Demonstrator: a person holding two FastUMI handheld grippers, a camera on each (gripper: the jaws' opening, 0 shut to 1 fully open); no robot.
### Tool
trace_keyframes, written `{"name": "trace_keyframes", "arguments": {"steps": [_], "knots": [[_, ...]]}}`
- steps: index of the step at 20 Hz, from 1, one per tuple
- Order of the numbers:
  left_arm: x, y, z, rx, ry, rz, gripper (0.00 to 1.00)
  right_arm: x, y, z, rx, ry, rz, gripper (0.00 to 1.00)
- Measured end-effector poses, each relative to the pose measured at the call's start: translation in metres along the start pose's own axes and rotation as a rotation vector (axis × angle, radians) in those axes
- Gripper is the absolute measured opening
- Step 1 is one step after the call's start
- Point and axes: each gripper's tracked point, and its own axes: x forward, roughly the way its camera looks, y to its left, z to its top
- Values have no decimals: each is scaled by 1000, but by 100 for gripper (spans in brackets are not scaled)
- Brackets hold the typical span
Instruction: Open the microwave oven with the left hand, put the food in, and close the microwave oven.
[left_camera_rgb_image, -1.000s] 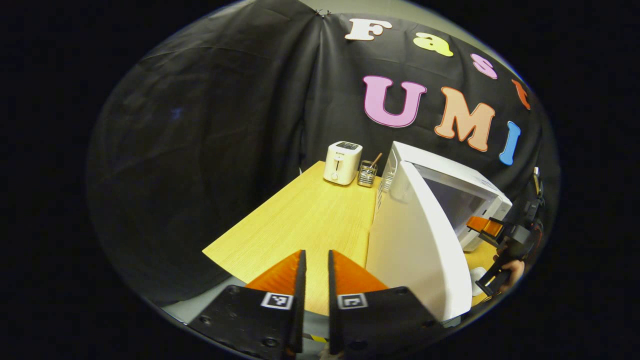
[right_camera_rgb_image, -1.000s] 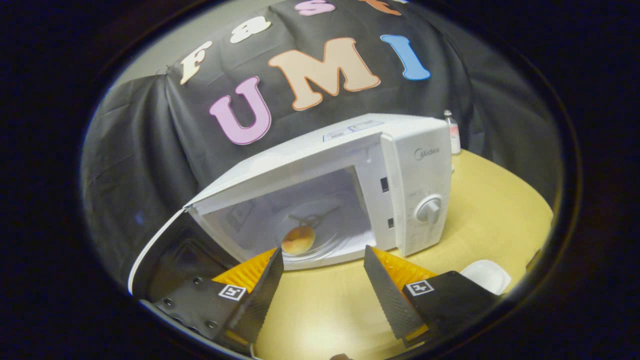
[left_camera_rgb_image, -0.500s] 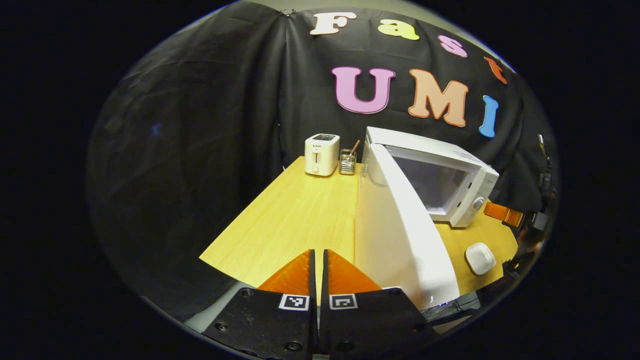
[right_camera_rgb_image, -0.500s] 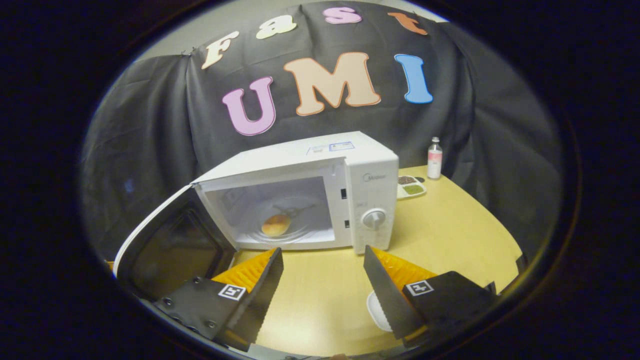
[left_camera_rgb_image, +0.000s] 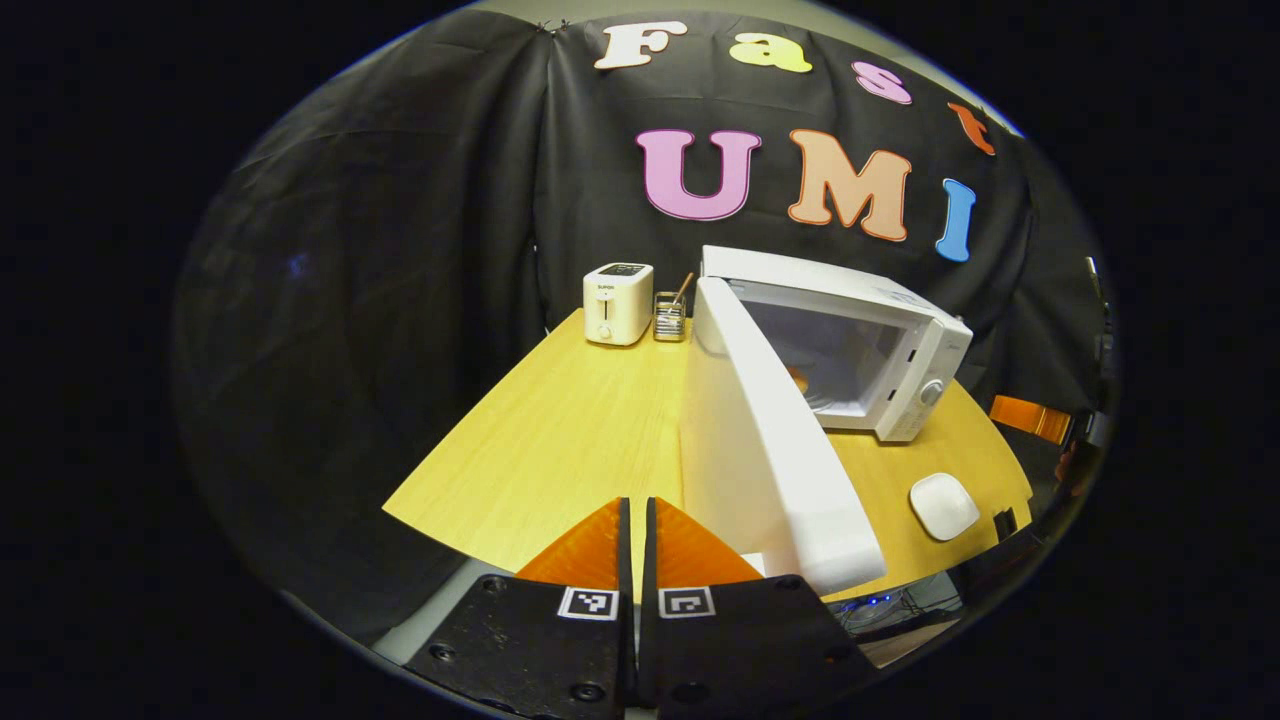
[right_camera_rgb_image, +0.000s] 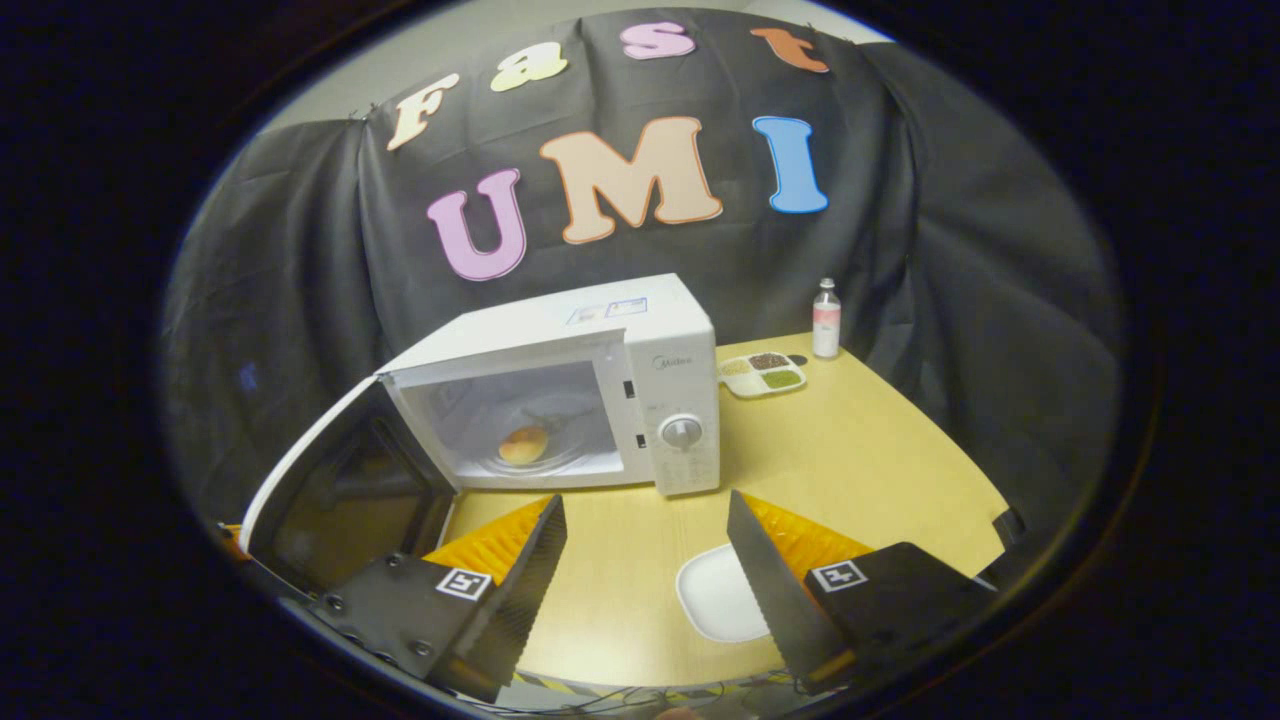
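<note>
The microwave (right_camera_rgb_image: 590, 390) stands on the wooden table (right_camera_rgb_image: 850, 460) with its door (right_camera_rgb_image: 330, 480) swung wide open to its left. The food (right_camera_rgb_image: 524, 445), a small round bun, lies on the glass plate inside the microwave. In the left gripper view the open door (left_camera_rgb_image: 760, 440) stands edge-on between the left gripper (left_camera_rgb_image: 636, 525) and the microwave's opening, blocking most of the way in from that side. The left gripper's fingers are pressed together with nothing between them, low at the table's near edge. The right gripper (right_camera_rgb_image: 645, 545) has its fingers spread wide apart and holds nothing, in front of the microwave. A white dish (right_camera_rgb_image: 720, 595) lies on the table in front of the microwave, partly behind one right finger. Right of the microwave sit a small tray (right_camera_rgb_image: 762, 373) and a bottle (right_camera_rgb_image: 826, 320). Left of the microwave, at the back, stand a toaster (left_camera_rgb_image: 617, 303) and a clear holder (left_camera_rgb_image: 669, 316)
</note>
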Motion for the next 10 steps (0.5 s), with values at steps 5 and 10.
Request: {"name": "trace_keyframes", "arguments": {"steps": [5, 10], "knots": [[3, -54, 1, -3, 1, -75, 1, -13, -23, 22, 21, -30, 5, 100], [10, -106, 2, 14, 16, -132, 1, -28, -58, 44, 7, -53, -26, 100]]}}
